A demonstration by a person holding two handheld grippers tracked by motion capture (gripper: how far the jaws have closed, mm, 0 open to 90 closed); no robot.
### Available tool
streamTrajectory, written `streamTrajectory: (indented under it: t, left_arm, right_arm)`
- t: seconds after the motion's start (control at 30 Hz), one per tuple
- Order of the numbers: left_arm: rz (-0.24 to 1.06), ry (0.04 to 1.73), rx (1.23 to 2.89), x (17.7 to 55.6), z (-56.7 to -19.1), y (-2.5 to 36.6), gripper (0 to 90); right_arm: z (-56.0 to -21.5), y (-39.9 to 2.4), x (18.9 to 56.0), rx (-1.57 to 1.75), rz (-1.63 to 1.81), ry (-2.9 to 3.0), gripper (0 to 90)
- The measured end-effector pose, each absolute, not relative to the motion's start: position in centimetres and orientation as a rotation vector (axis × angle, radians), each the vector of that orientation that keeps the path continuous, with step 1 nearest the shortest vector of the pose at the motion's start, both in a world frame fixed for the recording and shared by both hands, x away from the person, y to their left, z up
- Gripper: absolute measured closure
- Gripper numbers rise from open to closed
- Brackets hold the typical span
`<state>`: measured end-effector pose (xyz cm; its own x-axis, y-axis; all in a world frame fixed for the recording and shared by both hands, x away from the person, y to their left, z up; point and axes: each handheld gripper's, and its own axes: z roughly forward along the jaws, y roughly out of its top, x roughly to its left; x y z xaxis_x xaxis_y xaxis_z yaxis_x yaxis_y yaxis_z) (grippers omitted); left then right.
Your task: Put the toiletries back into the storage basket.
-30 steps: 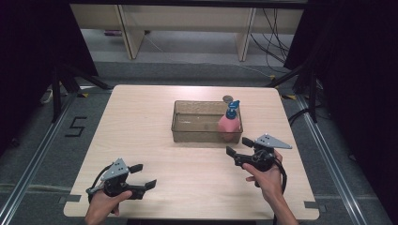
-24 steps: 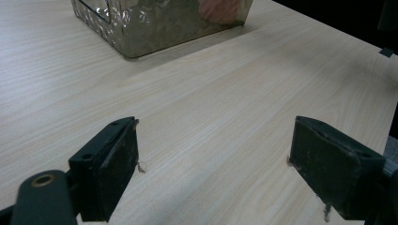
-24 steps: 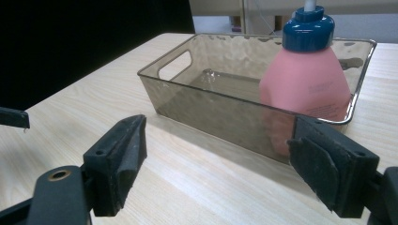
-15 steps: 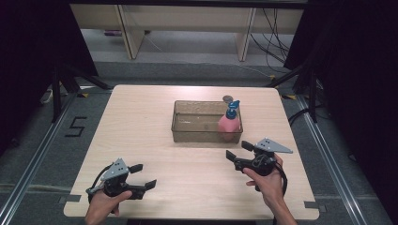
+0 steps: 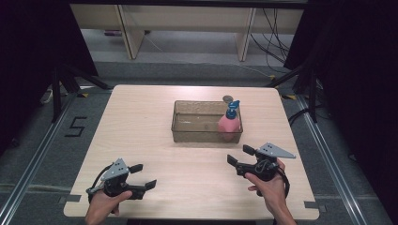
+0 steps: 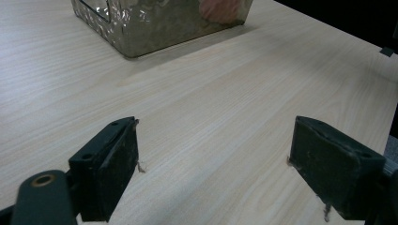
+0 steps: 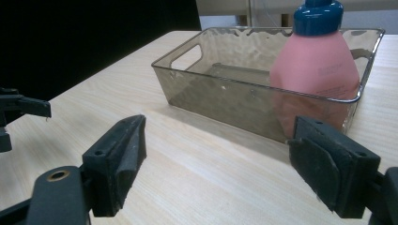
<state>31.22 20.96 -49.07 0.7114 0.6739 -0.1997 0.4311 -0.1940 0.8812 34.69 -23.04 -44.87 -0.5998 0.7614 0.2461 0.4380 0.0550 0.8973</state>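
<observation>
A smoky clear plastic bin (image 5: pixel 187 132) sits at the table's middle. A pink bottle with a blue cap (image 5: pixel 229 125) stands upright in its right end. My right gripper (image 5: pixel 240 155) hovers just in front of the bin's right end, open and empty, jaws pointing left and away. In the right gripper view the bin (image 7: pixel 220 89) and bottle (image 7: pixel 317 70) lie ahead of the spread jaws. My left gripper (image 5: pixel 143 176) rests near the front left of the table, open and empty. In the left gripper view the bin's corner (image 6: pixel 155 23) is far ahead.
A small round dark object (image 5: pixel 228 99) lies on the light wooden table (image 5: pixel 141 122) just behind the bin. The left gripper (image 7: pixel 19 112) appears at the far left of the right gripper view. Dark floor and shelving legs surround the table.
The right gripper has drifted slightly back towards the table's front edge. The left gripper, the bin and the bottle have stayed put.
</observation>
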Motion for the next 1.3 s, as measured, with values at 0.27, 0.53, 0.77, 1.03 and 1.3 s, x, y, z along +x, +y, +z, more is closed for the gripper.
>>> streamTrajectory:
  t: [0.27,0.53,0.77,1.03,1.3]
  left_arm:
    - [0.28,0.863,1.83,31.2,-49.0,21.0,15.4]
    - [0.281,0.86,1.831,31.2,-49.0,21.0,15.3]
    - [0.282,0.863,1.83,31.2,-49.0,20.9,15.3]
    - [0.283,0.862,1.83,31.2,-49.0,20.9,15.4]
    - [0.278,0.859,1.833,31.2,-49.1,20.9,15.3]
  right_arm:
    - [-45.6,-23.3,34.3,1.214,1.568,2.057,19.2]
    - [-45.8,-23.3,33.4,1.188,1.566,2.063,17.5]
    - [-46.1,-23.5,32.6,1.204,1.563,2.075,16.5]
    - [-46.6,-23.8,32.1,1.198,1.557,2.094,16.2]
    - [-47.0,-24.0,31.5,1.196,1.545,2.106,16.2]
